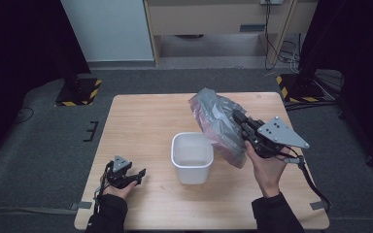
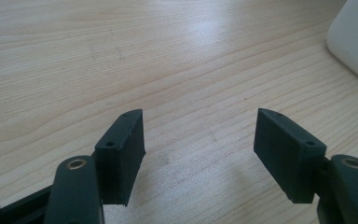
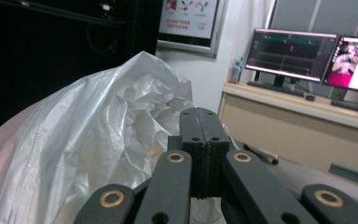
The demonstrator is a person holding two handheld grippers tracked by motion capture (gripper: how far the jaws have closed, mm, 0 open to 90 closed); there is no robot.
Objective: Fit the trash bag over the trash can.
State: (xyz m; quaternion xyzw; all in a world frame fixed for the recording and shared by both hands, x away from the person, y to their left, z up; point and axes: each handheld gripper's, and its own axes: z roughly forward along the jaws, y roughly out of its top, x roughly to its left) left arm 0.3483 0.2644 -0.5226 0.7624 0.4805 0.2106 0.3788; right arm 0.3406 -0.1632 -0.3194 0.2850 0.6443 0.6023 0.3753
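A wooden table [image 1: 141,126] stands on a grey carpeted floor [image 1: 48,145]. At its near left corner the left gripper [image 1: 137,175] rests low over the wood, jaws apart with nothing between them. Right of it, near the table's middle, sits a white tub [image 1: 192,158]. Farther right, the right gripper [image 1: 238,118] has its jaws pressed together on a clear plastic bag [image 1: 218,121], held up in the air just right of the tub.

One plastic bag [image 1: 218,127], one white tub [image 1: 192,158], two tools on one table [image 1: 141,121].
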